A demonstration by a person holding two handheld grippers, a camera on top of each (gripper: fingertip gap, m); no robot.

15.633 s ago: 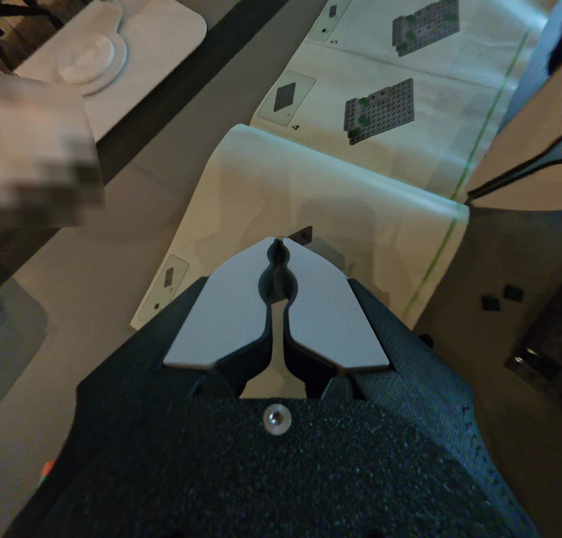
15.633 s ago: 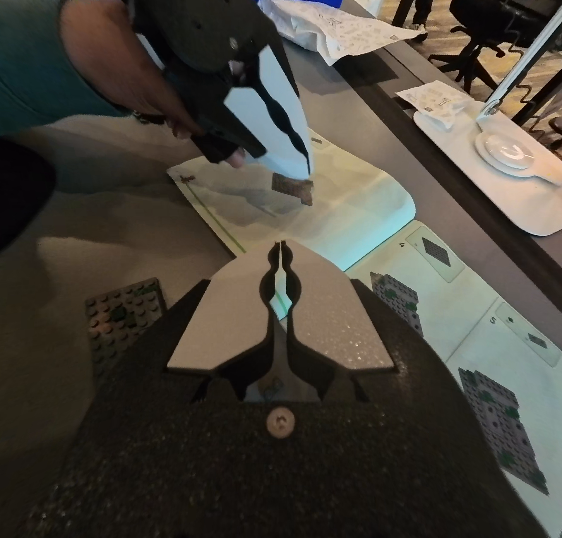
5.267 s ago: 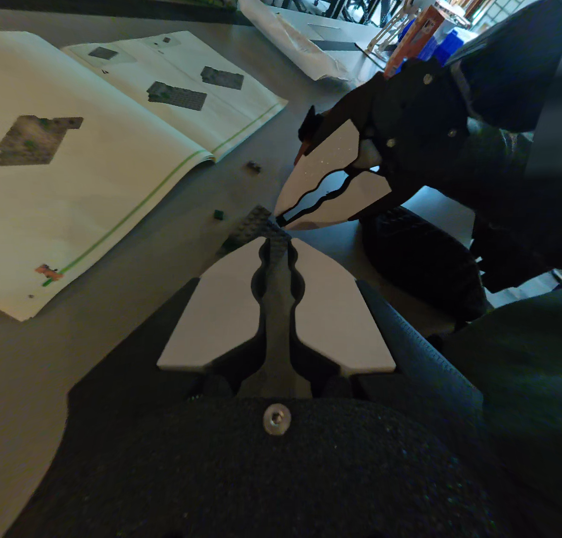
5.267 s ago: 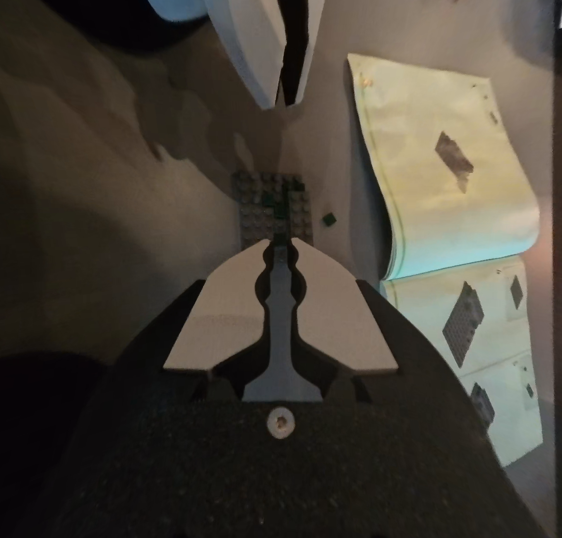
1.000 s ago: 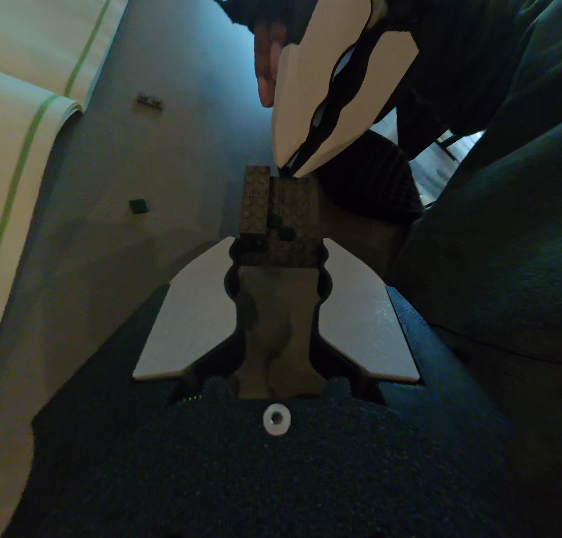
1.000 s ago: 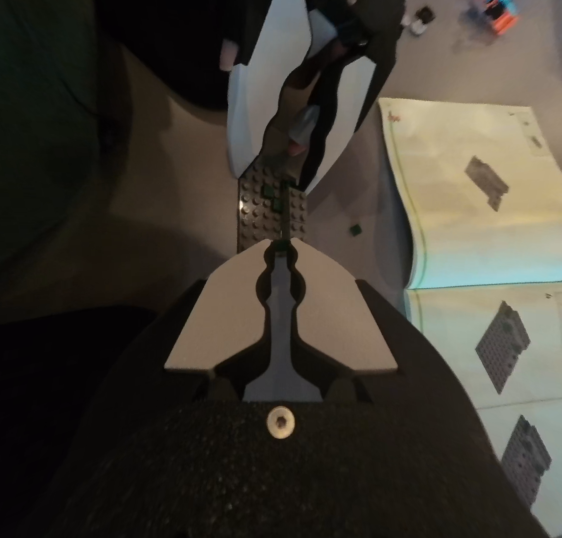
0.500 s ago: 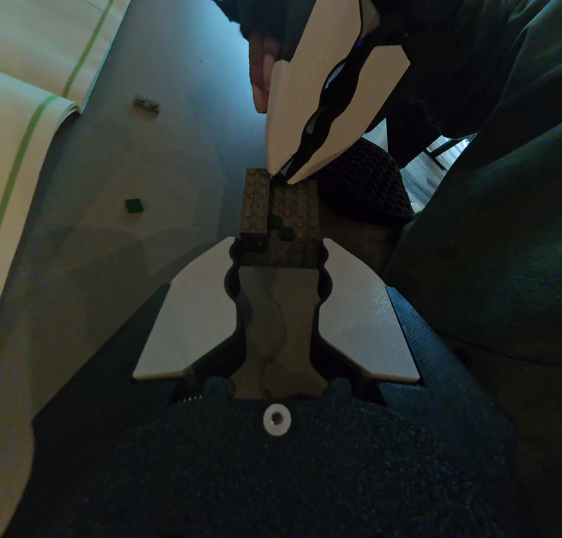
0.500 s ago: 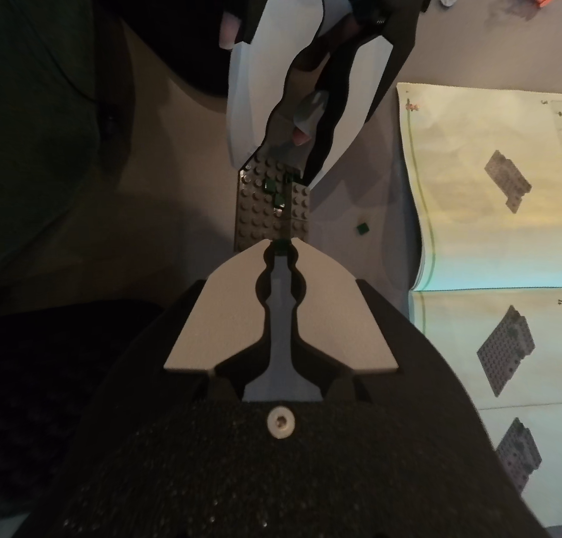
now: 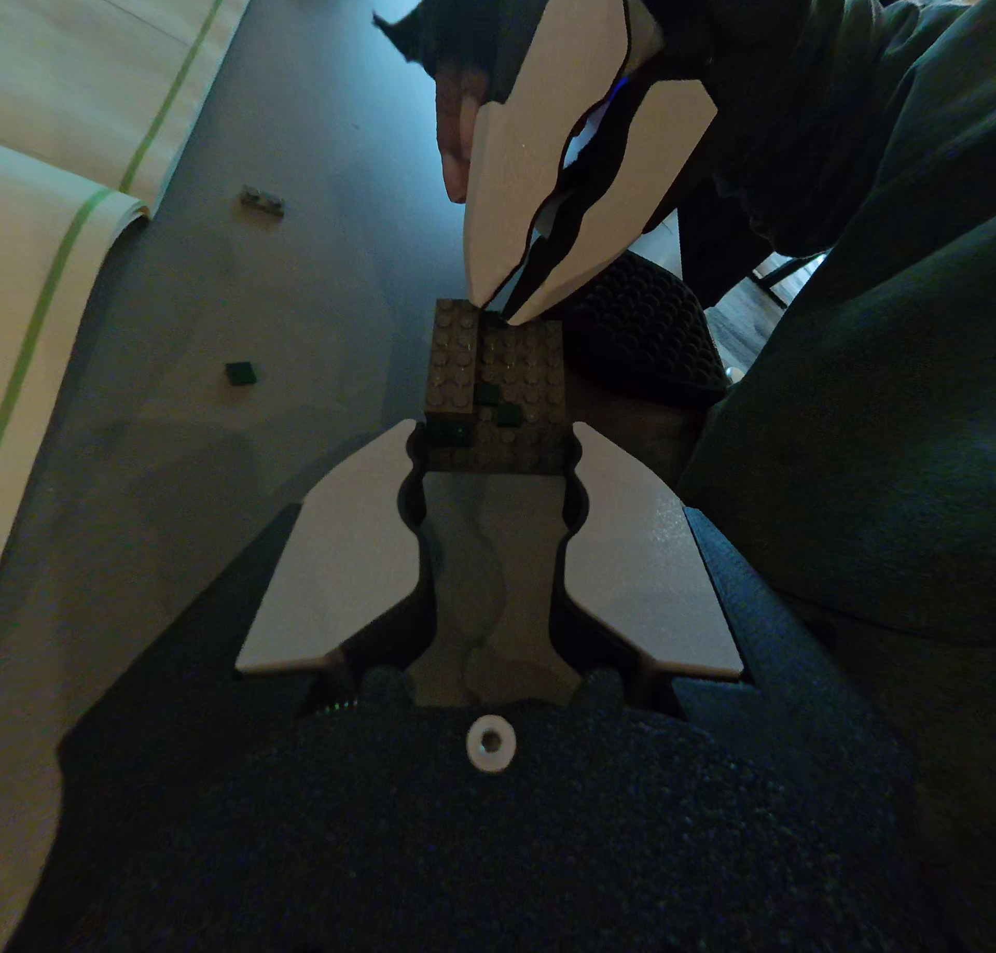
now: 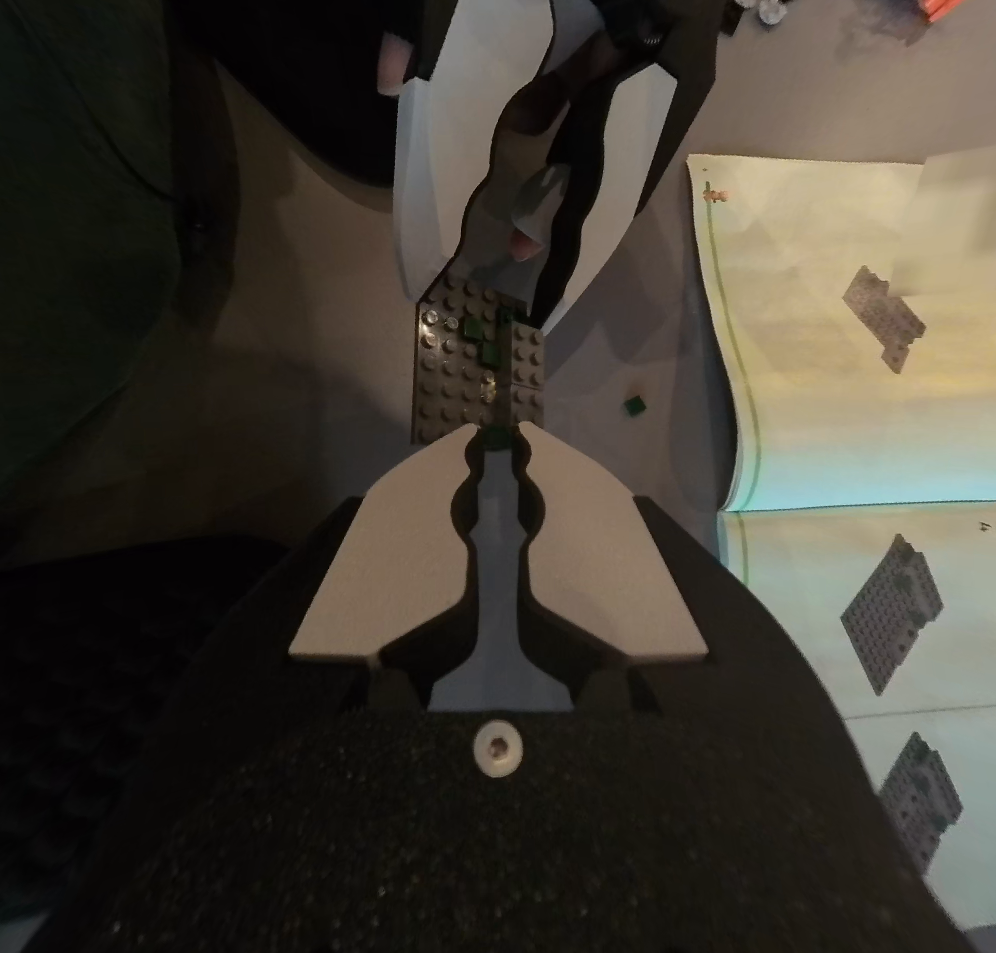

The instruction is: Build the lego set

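Left tongs [image 9: 493, 437] spread around grey plate [image 9: 517, 388], gripping its sides; right tongs [image 10: 496, 431] nearly closed, pinching small green piece [image 10: 495, 436] at plate edge.

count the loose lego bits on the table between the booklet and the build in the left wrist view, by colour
green tile: 1
grey plate: 1
total: 2
Not counted: the green piece in the right gripper and the grey build in the left gripper.
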